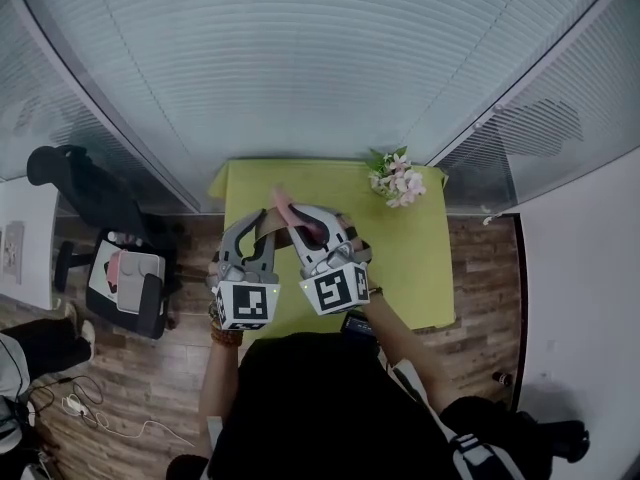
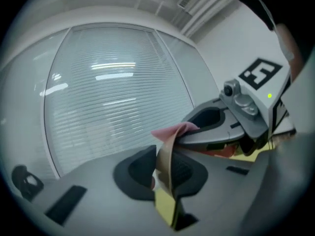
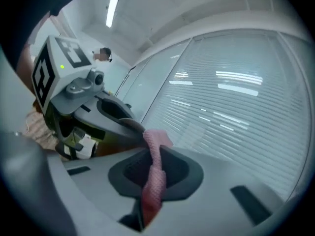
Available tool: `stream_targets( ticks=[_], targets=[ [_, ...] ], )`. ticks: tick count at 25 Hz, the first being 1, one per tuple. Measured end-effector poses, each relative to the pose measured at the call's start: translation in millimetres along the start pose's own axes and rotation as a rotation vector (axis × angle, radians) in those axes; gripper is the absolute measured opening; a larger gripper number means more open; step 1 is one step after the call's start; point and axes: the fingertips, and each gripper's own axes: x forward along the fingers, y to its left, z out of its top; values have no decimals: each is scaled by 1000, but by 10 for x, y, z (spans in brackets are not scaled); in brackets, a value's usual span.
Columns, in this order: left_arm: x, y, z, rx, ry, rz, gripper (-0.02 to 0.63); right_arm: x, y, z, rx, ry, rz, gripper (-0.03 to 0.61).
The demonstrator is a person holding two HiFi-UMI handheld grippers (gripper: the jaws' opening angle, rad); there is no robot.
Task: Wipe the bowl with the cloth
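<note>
- My left tongs (image 2: 165, 168) are raised about level, jaws clamped on the bowl (image 2: 164, 154) rim.
- My right tongs (image 3: 154, 168) sit just beside them (marker cubes facing me), jaws pinching the cloth (image 3: 156, 181).
- Both forearms reach forward.

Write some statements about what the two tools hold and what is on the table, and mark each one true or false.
1. The right tool is shut on a pink cloth. True.
2. The left tool is empty. False: it grips the thin rim of a brown bowl.
3. The table below the tools is yellow-green. True.
4. The flowers lie at the table's near left corner. False: in the head view they lie at its far right corner.
5. Both tools rest on the tabletop. False: both are held up above it.
</note>
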Motion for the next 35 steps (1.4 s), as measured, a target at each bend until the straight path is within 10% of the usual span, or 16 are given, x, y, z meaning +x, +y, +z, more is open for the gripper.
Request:
stream_targets(
  ticks=[12,18,24,35],
  targets=[
    [-206,369,63,-700,-241,74,55,-48,-190,90,475,-78,10,20],
    [32,83,-110,-495,-69,-46,60,-88,-195,-4,24,35,-5,17],
    [113,-25,102,-324,-4,-118,45,-191,-284,120,-181,58,-70,17],
    [10,195,253,-734,-173,-95,44,-277,-432,296,96,-65,-109,17]
  ],
)
